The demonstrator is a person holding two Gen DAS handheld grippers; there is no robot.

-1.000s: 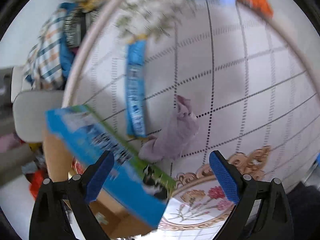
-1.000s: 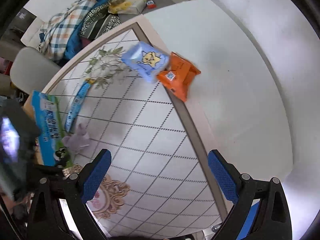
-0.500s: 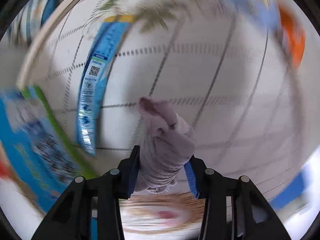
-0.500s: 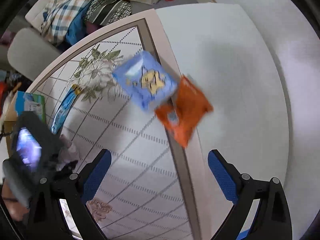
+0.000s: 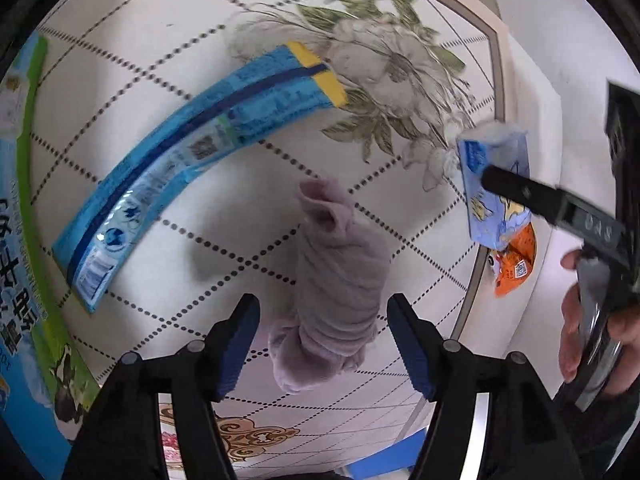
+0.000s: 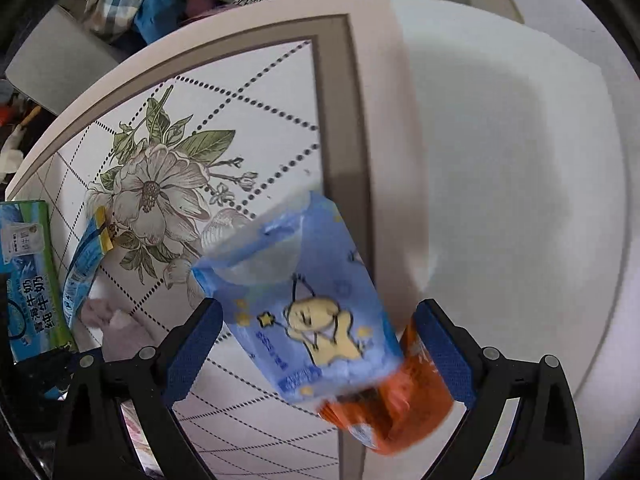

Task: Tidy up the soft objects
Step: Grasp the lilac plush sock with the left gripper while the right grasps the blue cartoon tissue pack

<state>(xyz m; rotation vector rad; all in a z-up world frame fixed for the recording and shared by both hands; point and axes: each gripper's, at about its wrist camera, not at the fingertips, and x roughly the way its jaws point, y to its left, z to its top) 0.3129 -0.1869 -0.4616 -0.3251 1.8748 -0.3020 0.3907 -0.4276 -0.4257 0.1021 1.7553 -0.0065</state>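
A crumpled mauve cloth (image 5: 340,292) lies on the patterned surface (image 5: 168,8). A soft blue tissue pack (image 6: 304,312) with a yellow cartoon figure lies tilted, overlapping an orange packet (image 6: 404,408) at the surface's border.

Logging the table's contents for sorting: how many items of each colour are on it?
Purple: 1, rolled cloth
Blue: 3, long packet, tissue pack, milk carton
Orange: 1, pouch
Total: 5

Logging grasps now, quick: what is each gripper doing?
Left gripper: open, straddling the mauve cloth.
Right gripper: open around the blue tissue pack.
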